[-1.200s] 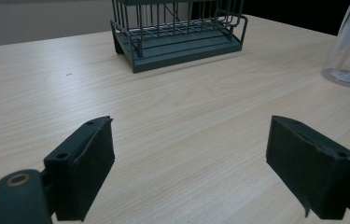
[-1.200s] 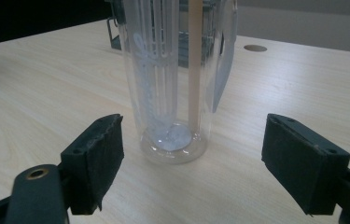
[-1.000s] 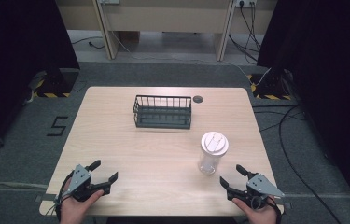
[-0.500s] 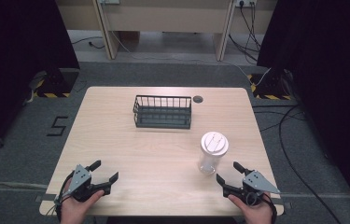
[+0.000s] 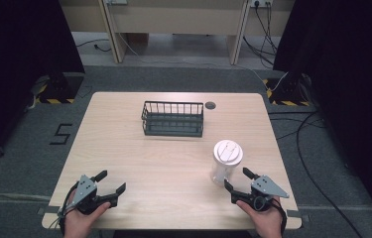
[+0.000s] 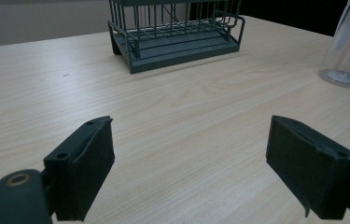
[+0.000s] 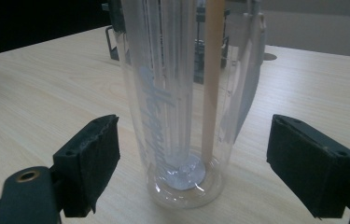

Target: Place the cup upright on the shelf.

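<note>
Cup: your clear plastic tumbler [image 5: 225, 166] with white lid [image 5: 227, 151] stands upright on the bench [image 5: 124, 148], near its right front, well apart from the wire basket [image 5: 172, 119].
Right tool [image 5: 239, 181]: jaws wide open, flanking the tumbler's base, not touching.
Left tool [image 5: 109, 182]: open, idle over bare bench.
Handling: likely light, stiff, smooth-walled, so slippery and easily tipped.
Hold: close on the lower-middle wall, squarely and gently.

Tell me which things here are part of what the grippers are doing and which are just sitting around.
In the job:
clear plastic tumbler with white lid
right gripper, open, fingers either side of it

Lying about:
dark wire basket
left gripper, open, idle
round grommet in the wooden table
</note>
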Action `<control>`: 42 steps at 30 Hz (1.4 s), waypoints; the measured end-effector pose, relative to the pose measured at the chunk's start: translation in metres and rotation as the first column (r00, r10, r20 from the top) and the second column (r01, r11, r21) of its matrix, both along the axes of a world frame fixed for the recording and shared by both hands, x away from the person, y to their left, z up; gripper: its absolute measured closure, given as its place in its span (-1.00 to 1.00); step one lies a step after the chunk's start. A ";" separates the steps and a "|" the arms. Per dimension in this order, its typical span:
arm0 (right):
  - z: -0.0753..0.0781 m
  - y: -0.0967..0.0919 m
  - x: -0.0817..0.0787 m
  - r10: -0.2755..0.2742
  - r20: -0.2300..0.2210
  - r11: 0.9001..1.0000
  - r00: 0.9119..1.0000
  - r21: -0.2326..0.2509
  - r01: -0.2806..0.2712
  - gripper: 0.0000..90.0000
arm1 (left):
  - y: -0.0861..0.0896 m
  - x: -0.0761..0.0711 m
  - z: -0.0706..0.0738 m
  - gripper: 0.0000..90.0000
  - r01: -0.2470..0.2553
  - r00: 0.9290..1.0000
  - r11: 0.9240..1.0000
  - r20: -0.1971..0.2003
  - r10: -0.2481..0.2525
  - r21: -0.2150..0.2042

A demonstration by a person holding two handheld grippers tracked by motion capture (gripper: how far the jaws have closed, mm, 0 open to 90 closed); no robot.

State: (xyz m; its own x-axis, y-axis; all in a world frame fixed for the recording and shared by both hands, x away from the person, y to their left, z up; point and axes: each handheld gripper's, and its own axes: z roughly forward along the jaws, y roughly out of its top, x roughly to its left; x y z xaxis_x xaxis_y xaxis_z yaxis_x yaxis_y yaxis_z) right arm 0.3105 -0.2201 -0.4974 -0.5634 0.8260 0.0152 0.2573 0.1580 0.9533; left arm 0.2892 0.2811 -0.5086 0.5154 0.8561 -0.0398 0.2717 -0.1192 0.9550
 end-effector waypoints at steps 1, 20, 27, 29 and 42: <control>0.000 0.003 0.003 0.003 -0.004 1.000 1.000 0.002 -0.003 -0.61 | 0.000 0.000 0.000 -0.68 0.000 1.000 1.000 0.001 0.000 -0.001; -0.005 0.021 0.032 0.009 -0.009 1.000 1.000 -0.009 -0.009 -0.67 | -0.001 0.000 0.000 -0.68 0.008 1.000 1.000 0.006 -0.008 -0.004; -0.008 0.029 0.042 0.023 -0.008 1.000 1.000 -0.016 -0.023 -0.66 | -0.001 0.000 0.001 -0.68 0.010 1.000 1.000 0.006 -0.010 -0.004; -0.009 0.030 0.044 0.023 -0.012 1.000 1.000 -0.013 -0.023 -0.64 | -0.001 0.000 0.001 -0.68 0.010 1.000 1.000 0.007 -0.010 -0.004; -0.004 0.029 0.044 0.029 0.013 0.999 0.999 -0.013 -0.029 -0.59 | -0.002 0.000 0.001 -0.68 0.011 1.000 1.000 0.006 -0.011 -0.004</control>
State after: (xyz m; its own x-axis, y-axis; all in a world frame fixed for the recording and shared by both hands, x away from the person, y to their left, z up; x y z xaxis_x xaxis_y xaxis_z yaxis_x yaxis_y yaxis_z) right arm 0.3542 -0.1912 -0.5011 -0.5875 0.8092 -0.0029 0.2396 0.1773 0.9545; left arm 0.2894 0.2795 -0.5080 0.5252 0.8501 -0.0395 0.2643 -0.1188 0.9571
